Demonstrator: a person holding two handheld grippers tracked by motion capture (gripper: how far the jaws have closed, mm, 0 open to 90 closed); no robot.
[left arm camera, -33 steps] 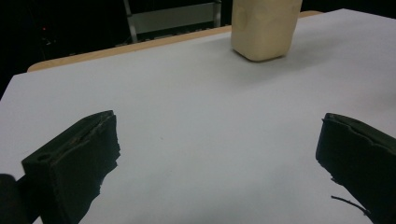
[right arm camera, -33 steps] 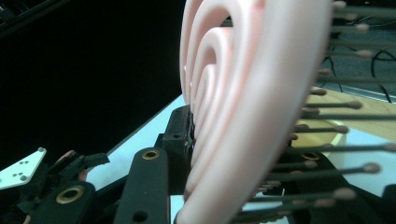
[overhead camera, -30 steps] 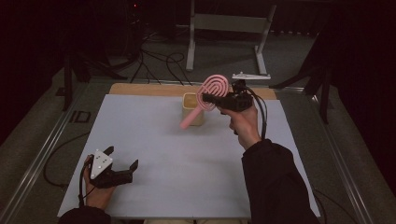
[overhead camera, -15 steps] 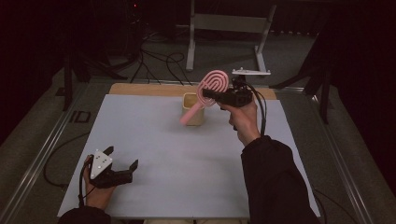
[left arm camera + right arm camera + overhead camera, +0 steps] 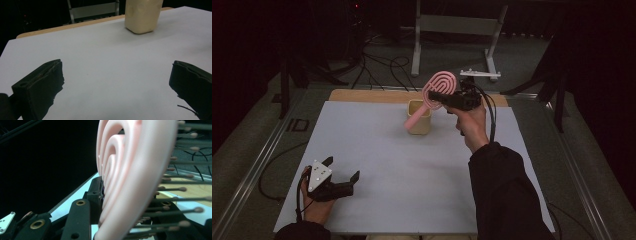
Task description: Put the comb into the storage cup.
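- The table [image 5: 377,150], covered by a pale sheet with a wooden strip showing along its far edge, carries the things; dark floor with cables lies beyond it.
- A person's right arm in a dark sleeve [image 5: 507,190] reaches from the near edge toward the far middle of the table.
- The pink hairbrush [image 5: 432,97] is held up in the air, tilted: its looped oval head is uppermost, and its handle slants down toward the cup. In the right gripper view its bristles [image 5: 180,187] point to the right.
- The cream cup [image 5: 419,117] stands upright near the far edge of the table; the brush handle's lower end overlaps its rim, though whether it is inside cannot be told.
- The right hand-held gripper [image 5: 443,98] is clenched on the head of the hairbrush, raised above the cup's right side.
- The left hand-held gripper [image 5: 343,169] rests low at the near left corner, jaws spread wide and grasping nothing, well apart from the cup.
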